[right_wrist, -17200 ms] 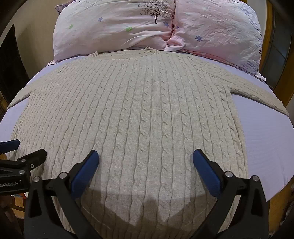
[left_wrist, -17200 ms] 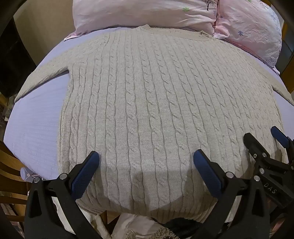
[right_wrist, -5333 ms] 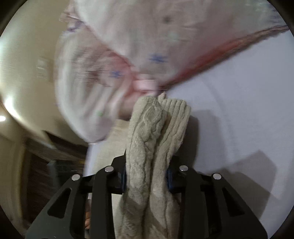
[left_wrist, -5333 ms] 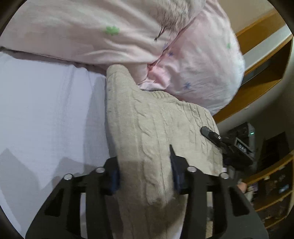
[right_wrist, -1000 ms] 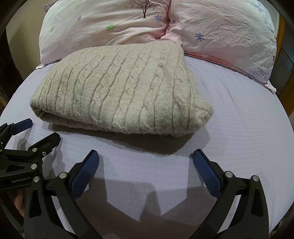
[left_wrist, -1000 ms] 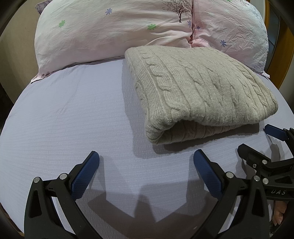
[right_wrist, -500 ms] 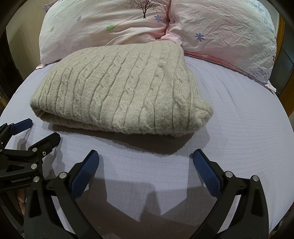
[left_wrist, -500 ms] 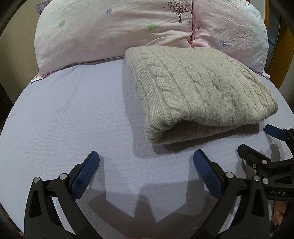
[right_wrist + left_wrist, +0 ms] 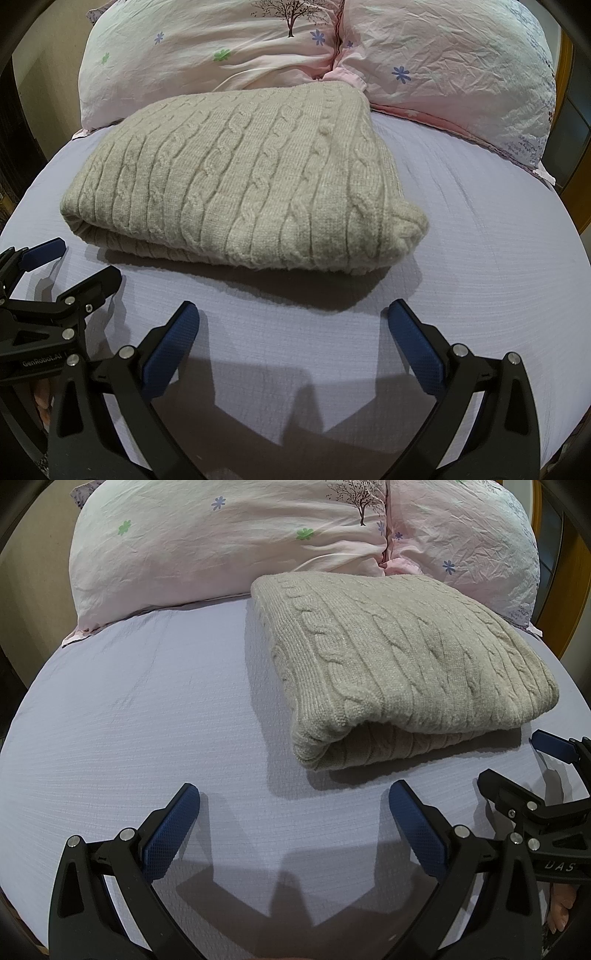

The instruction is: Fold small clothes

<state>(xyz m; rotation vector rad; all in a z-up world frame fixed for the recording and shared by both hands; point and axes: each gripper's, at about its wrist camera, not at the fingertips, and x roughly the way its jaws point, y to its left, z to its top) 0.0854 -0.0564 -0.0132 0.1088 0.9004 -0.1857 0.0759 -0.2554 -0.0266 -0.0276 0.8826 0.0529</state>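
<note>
A beige cable-knit sweater (image 9: 399, 657) lies folded into a thick rectangle on the lilac bed sheet (image 9: 129, 720), its far edge against the pillows. It also shows in the right wrist view (image 9: 240, 184). My left gripper (image 9: 293, 794) is open and empty, hovering over the sheet in front of the sweater's near left corner. My right gripper (image 9: 291, 314) is open and empty in front of the sweater's near right side. Each gripper shows at the edge of the other's view: the right gripper (image 9: 517, 764) and the left gripper (image 9: 70, 266).
Two pink floral pillows (image 9: 229, 542) (image 9: 461, 74) lie across the head of the bed behind the sweater. A wooden frame (image 9: 576, 572) stands at the right. The bed's edge curves down at the left and right.
Long ago the sweater lay spread flat; both grippers then held it folded. Over the last second nothing has visibly moved.
</note>
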